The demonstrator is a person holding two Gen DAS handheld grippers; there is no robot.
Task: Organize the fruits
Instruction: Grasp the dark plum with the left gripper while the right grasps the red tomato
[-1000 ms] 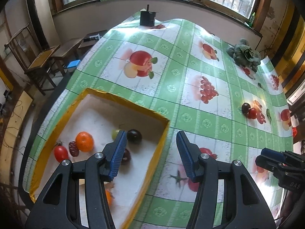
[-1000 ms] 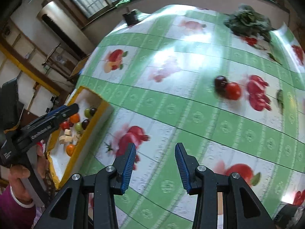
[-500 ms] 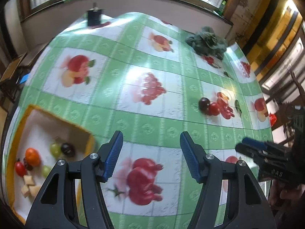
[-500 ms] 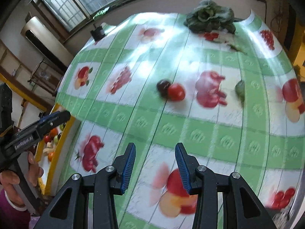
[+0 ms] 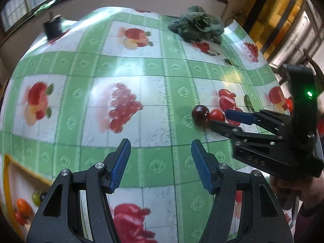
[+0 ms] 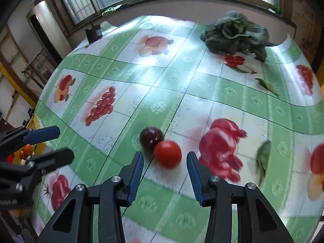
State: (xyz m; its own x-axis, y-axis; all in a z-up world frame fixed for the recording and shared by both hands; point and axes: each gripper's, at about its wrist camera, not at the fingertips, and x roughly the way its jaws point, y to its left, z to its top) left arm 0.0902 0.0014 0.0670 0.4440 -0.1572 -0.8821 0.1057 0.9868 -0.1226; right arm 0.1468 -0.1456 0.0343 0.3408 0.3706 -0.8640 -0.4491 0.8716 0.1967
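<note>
Two loose fruits touch | red tomato (image 6: 167, 156) at 12 o'clock off right gripper (image 6: 165, 171), jaws apart, empty, nearer | dark plum (image 6: 151, 136) at 11 | left gripper (image 5: 160, 166) half-open, empty, farther

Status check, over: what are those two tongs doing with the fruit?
Both tongs open, empty. Right tongs closing in on round red tomato. Dark purple plum touching it, in the way.

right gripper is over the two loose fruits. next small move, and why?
Probably ease the right gripper down a little further around the red tomato, then close. Its fingers are open and already frame the tomato without touching it. The dark plum touches the tomato's far-left side, so stay centred.
</note>
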